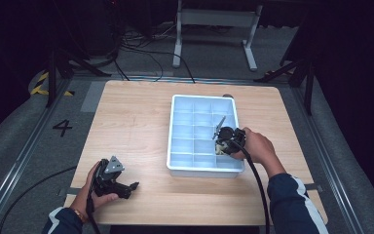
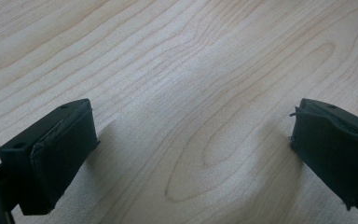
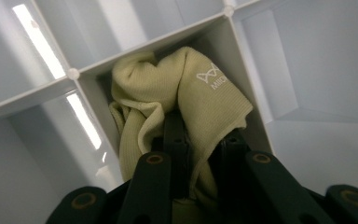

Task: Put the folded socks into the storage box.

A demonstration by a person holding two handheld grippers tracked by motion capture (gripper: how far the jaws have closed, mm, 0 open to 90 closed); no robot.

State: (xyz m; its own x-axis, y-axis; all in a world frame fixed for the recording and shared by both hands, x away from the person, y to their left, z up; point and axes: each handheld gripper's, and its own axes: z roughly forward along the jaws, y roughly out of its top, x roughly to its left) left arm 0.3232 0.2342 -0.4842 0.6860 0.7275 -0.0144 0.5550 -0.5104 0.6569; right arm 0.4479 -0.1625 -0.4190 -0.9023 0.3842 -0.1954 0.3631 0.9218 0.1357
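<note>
On the wooden tabletop [image 1: 131,126], the right gripper [image 3: 200,140] pinches the cloth [image 3: 177,93] inside one tray [image 1: 175,146] cell; best push it fully below the dividers before releasing. The left gripper [image 2: 191,140] rests wide, empty.

Divider tray [image 1: 177,127] set on counter [image 1: 126,126], right of centre toward the far edge. Cloth [image 3: 177,98] lodged in one tray compartment near the right wall, front half. Right hand-held gripper [image 1: 222,142] inside that compartment, clamped on cloth. Left hand-held gripper [image 1: 126,187] resting on counter at near-left corner, well apart from tray.
</note>
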